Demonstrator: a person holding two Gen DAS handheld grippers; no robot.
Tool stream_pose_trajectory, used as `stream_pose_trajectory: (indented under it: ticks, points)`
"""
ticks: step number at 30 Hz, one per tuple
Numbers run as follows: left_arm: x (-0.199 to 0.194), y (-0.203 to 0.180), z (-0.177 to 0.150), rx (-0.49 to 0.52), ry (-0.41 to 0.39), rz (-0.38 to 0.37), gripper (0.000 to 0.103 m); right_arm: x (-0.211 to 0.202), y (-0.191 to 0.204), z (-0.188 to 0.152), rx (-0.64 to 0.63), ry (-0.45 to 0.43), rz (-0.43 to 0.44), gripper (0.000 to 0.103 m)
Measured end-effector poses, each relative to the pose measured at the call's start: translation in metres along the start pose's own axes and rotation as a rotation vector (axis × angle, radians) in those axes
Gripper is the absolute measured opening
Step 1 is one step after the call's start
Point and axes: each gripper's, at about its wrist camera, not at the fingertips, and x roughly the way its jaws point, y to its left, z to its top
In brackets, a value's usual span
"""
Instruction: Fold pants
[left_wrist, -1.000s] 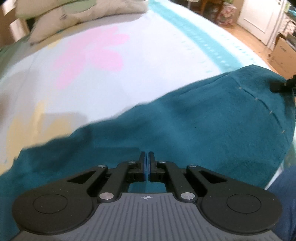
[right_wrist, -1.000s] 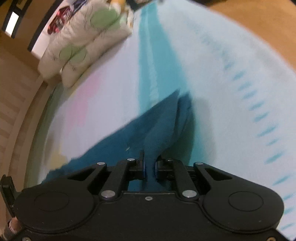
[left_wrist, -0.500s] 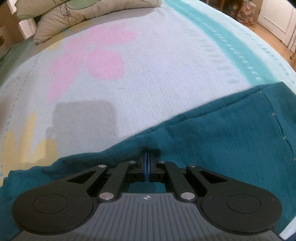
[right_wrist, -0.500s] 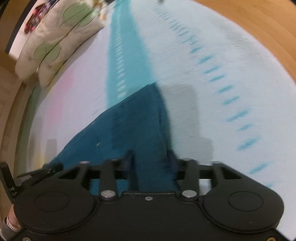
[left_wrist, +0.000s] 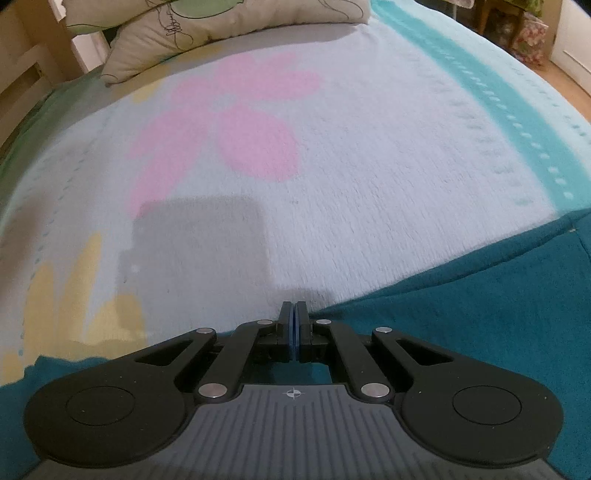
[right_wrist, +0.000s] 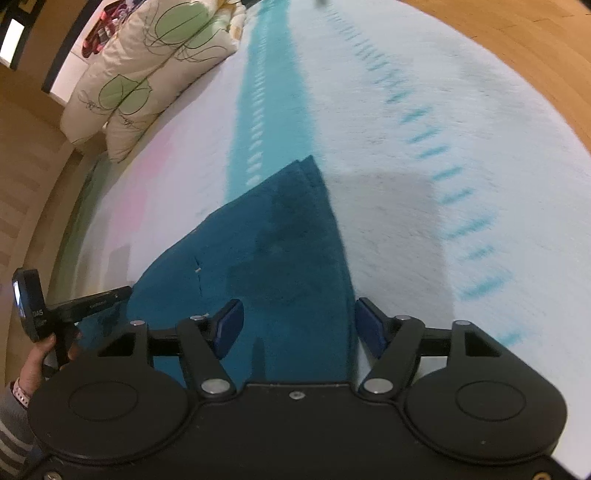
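The left gripper (left_wrist: 294, 325) is fully closed at the edge of the teal fleece pants (left_wrist: 461, 314); whether fabric is pinched cannot be determined. The right gripper (right_wrist: 300, 328) is wide open, its blue pads (right_wrist: 228, 326) straddling the pants (right_wrist: 273, 236).

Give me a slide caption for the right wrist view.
Open right hand-held gripper poised over folded teal fleece pants lying on a pale blue plush blanket.

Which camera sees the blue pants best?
The right wrist view: the teal pants lie spread ahead of the open right gripper, with one corner visible. The left wrist view shows only an edge around the shut left gripper.
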Motion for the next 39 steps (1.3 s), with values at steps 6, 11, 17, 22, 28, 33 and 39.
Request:
stream_pose_trajectory:
  ticks: [6,11,17,22,28,33,39]
  points:
    - [-0.017,0.04,0.005,-0.134,0.027,-0.079,0.003,0.016,0.011,0.003,0.089,0.081,0.021,0.016]
    - [-0.05,0.065,-0.02,-0.117,0.017,-0.125,0.003,-0.015,0.057,0.015,0.07,0.019,0.016,0.016]
    - [-0.059,0.084,-0.069,-0.056,0.13,-0.163,0.003,-0.037,0.145,0.02,-0.017,0.011,-0.002,0.016]
    - [-0.081,0.145,-0.086,-0.186,0.118,-0.116,0.003,-0.022,0.231,0.007,-0.096,0.034,0.058,0.016]
    - [-0.103,0.223,-0.097,-0.332,0.063,-0.017,0.003,0.039,0.328,-0.034,-0.209,0.113,0.131,0.016]
    - [-0.092,0.271,-0.113,-0.497,0.087,0.012,0.003,0.116,0.375,-0.088,-0.251,0.205,0.152,0.016]
    - [-0.092,0.291,-0.124,-0.629,0.059,-0.032,0.003,0.188,0.398,-0.151,-0.37,0.257,0.109,0.032]
